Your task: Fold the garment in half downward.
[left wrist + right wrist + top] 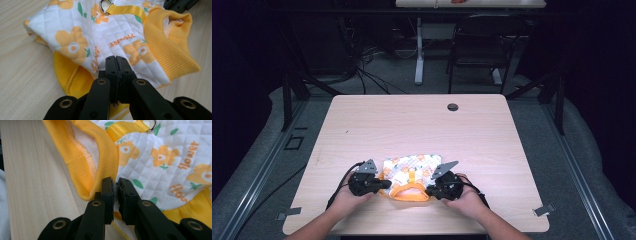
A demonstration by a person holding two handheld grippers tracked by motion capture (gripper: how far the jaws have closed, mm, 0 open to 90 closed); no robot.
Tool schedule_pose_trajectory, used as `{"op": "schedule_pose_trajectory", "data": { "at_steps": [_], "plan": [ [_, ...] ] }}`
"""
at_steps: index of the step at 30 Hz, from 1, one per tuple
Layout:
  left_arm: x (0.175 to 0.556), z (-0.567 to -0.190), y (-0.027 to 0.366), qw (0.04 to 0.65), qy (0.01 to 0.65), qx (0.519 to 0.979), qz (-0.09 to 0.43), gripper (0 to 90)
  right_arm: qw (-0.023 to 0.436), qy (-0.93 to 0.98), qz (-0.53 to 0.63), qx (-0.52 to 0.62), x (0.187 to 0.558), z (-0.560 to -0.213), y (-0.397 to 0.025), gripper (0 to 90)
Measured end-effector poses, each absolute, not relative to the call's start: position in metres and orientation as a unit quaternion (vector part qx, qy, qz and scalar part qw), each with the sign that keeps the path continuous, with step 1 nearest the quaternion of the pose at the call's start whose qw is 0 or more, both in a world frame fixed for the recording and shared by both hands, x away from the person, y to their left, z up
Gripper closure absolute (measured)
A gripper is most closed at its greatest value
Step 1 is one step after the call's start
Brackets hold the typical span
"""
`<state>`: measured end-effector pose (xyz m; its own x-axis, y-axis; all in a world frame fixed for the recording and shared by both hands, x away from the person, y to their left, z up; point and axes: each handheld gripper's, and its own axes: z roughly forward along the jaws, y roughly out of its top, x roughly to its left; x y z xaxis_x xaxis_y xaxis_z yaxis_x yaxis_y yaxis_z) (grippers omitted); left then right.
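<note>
A small quilted garment [412,172], white with orange flowers and yellow ribbed trim, lies flat near the table's front edge. My left gripper [384,184] is at its left side. In the left gripper view the jaws are pressed together over the garment's [100,37] white hem, so the left gripper [116,60] is shut on the cloth. My right gripper [430,189] is at the garment's right side. Its jaws pinch the yellow ribbed edge of the garment [162,157], so the right gripper [115,181] is shut on it too. A yellow strap with a metal ring [106,4] lies on top.
The light wooden table [412,125] has a dark cable hole [452,107] near its far edge. A chair [482,45] and another desk's leg [419,60] stand beyond it. Hands and forearms come in from the bottom edge.
</note>
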<state>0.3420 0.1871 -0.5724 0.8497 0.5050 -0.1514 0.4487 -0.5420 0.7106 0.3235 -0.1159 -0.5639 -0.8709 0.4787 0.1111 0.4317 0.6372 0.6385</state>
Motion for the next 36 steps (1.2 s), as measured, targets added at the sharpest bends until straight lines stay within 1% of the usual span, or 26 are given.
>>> {"op": "schedule_pose_trajectory", "data": {
  "at_steps": [15,24,29,36],
  "plan": [
    [0.355,-0.573,0.179,0.391,0.289,0.872,0.054,89.1,0.045,0.896,0.345,0.274,0.339,-0.564,-0.120,81.7],
    [0.365,-0.574,0.179,0.402,0.304,0.862,0.050,89.4,0.049,0.891,0.347,0.289,0.349,-0.564,-0.121,81.5],
    [0.372,-0.573,0.177,0.395,0.306,0.864,0.059,89.4,0.046,0.885,0.352,0.301,0.355,-0.566,-0.123,81.4],
    [0.383,-0.576,0.176,0.406,0.321,0.854,0.059,89.5,0.048,0.885,0.349,0.306,0.365,-0.565,-0.124,81.3]
  ]
}}
